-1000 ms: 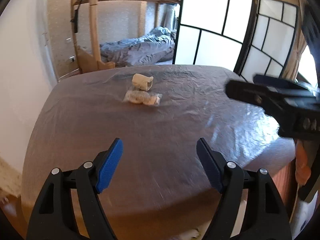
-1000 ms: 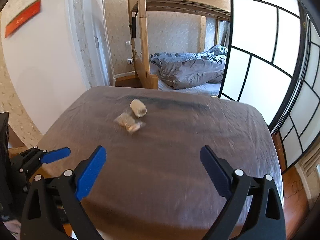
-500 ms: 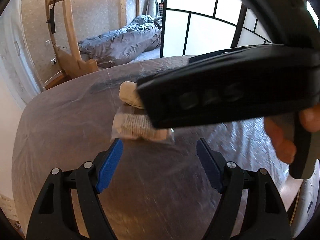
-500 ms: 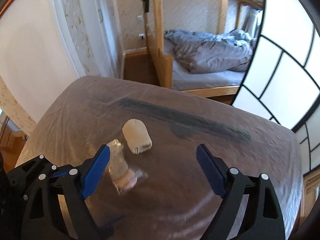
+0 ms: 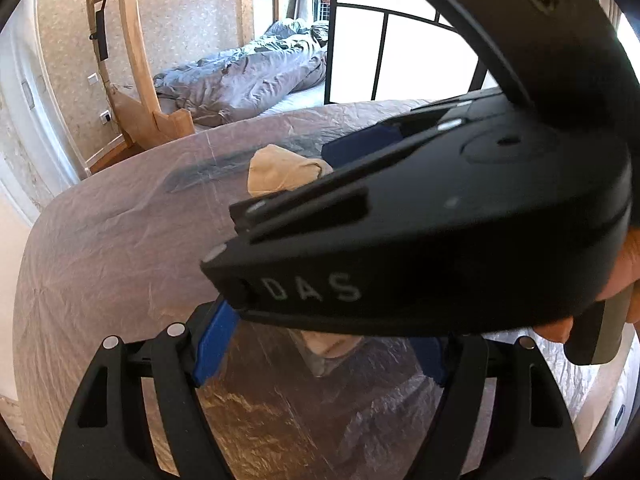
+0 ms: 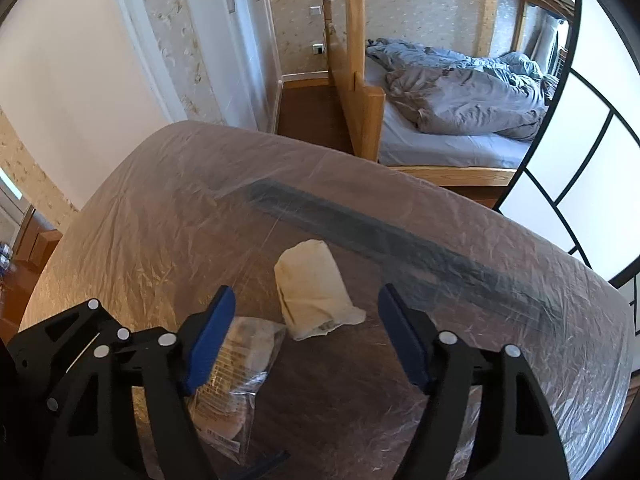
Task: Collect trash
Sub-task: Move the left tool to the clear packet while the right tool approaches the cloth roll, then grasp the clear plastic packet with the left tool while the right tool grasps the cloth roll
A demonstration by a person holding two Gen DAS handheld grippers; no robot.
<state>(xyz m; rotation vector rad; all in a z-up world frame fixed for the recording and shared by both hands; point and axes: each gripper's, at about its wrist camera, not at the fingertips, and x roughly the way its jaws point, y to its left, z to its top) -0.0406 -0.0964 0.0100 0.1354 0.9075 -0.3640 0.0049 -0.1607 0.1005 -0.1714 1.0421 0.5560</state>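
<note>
Cream paper wad and clear wrapper are lying on the film-covered table as both grippers are closing in.

Seen from the left wrist, the left gripper is hanging with its blue pads spread on either side of the clear crinkled plastic wrapper, not pressing it, while the right gripper's black body is crossing in front and hiding most of that wrapper; the crumpled cream paper wad is lying farther back. Seen from the right wrist, the right gripper has just been narrowing its jaws, which are still apart around the paper wad without touching it, and the wrapper is lying just beside, under the left-hand pad. Each gripper is likely needing to sink lower before squeezing, keeping clear of the other.
</note>
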